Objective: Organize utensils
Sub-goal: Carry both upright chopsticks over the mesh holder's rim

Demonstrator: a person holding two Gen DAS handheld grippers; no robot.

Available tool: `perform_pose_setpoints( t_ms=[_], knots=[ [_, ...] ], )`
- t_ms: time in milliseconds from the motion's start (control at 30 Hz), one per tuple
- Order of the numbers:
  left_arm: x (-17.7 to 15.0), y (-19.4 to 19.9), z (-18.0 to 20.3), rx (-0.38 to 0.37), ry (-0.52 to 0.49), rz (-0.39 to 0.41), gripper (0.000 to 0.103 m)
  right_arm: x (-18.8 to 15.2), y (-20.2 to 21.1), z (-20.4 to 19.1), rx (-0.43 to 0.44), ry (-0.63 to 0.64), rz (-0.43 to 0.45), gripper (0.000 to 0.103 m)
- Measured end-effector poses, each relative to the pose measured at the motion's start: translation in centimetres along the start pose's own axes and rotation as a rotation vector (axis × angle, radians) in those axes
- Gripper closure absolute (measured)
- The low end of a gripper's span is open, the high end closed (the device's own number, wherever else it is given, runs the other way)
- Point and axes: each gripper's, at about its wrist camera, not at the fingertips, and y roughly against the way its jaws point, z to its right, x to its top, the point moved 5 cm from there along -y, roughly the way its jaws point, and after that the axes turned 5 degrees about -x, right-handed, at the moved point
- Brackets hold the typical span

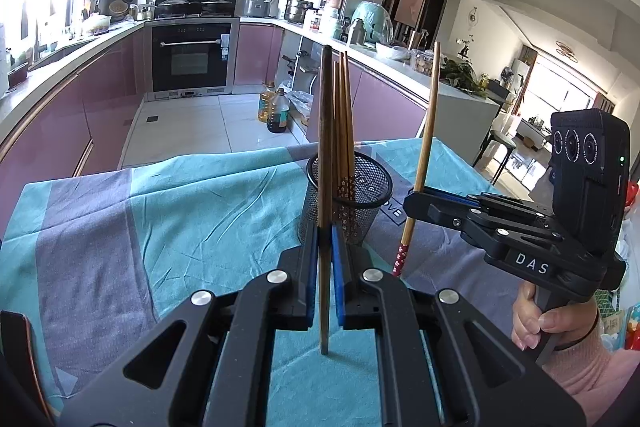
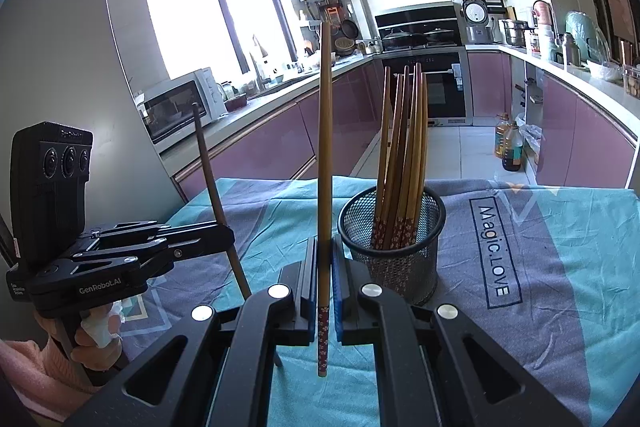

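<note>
A black mesh holder (image 1: 348,199) (image 2: 394,247) stands on the table and holds several wooden chopsticks (image 2: 402,155) with red patterned ends. My left gripper (image 1: 325,239) (image 2: 228,231) is shut on a dark brown chopstick (image 1: 325,167) (image 2: 210,171), held upright just in front of the holder. My right gripper (image 2: 325,251) (image 1: 412,199) is shut on a lighter chopstick with a red patterned end (image 2: 325,155) (image 1: 426,131), upright, right of the holder in the left wrist view.
The table wears a teal and grey cloth (image 1: 160,227) (image 2: 540,247) printed "Magic.LOVE". Behind lie kitchen counters, an oven (image 1: 192,59), oil bottles on the floor (image 1: 274,109) and a microwave (image 2: 180,107).
</note>
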Motion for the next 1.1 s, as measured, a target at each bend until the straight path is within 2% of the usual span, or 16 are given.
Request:
perform_pose_setpoints(
  t_ms=[1100],
  knots=[
    [1.1,1.0,0.4,0.002,-0.033,0.024,0.096,1.3,0.0,0.7,0.006,-0.011,0.026,0.097]
  ],
)
